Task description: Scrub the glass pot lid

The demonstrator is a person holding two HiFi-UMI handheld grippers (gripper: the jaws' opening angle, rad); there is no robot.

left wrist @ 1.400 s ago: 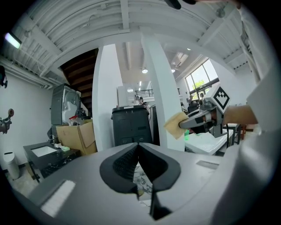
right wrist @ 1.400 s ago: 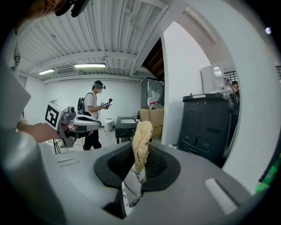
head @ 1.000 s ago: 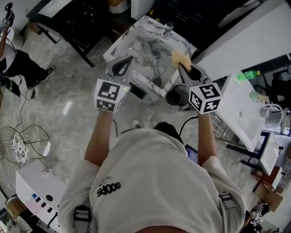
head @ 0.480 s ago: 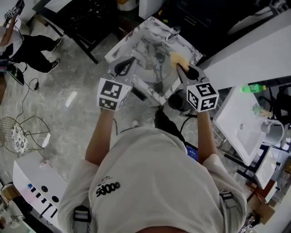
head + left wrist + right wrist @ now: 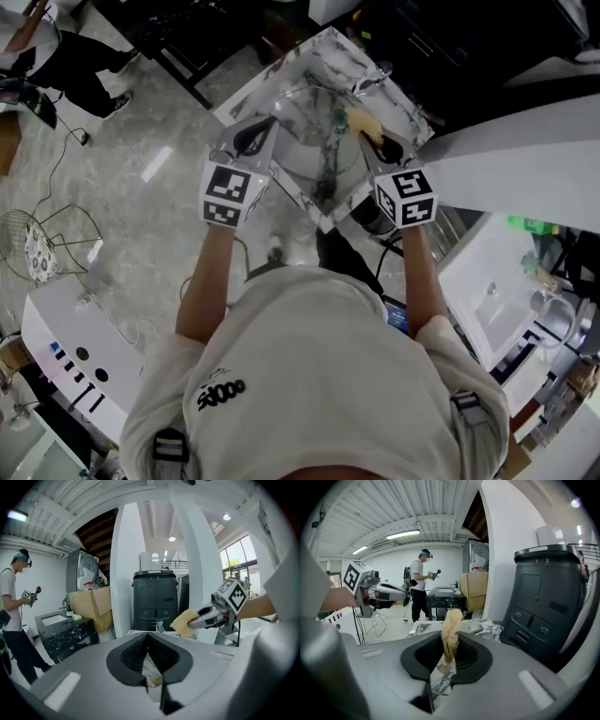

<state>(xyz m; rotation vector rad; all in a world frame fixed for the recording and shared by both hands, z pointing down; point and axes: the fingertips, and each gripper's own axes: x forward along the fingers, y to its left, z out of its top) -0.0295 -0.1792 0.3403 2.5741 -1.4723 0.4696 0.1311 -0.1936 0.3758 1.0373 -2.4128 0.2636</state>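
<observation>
What we take for the glass pot lid point(image 5: 302, 127) shows only as a faint round rim lying in the marble-patterned sink point(image 5: 246, 98), between the two grippers. Because it is clear, we cannot be sure of its exact edge or of which way up it rests. Just to its right is the yellow sponge point(image 5: 363, 121), pinched upright in the right gripper point(image 5: 373, 142). That gripper's jaws are closed firmly on the sponge's lower end, and the frayed top sticks out past the tips. The left gripper point(image 5: 255, 131) hangs over the near-left side of the basin. Its jaw tips are pressed together, and we see nothing held between them. Beyond the sink stands a dark bin point(image 5: 157, 599), and another person point(image 5: 419, 585) is at a second counter well away. We judge that scrubbing has not properly begun, since the sponge hangs above the lid rather than on it. Next we would lower the sponge onto the glass, and the left gripper would probably need to open and steady the lid's rim so it does not slide.
</observation>
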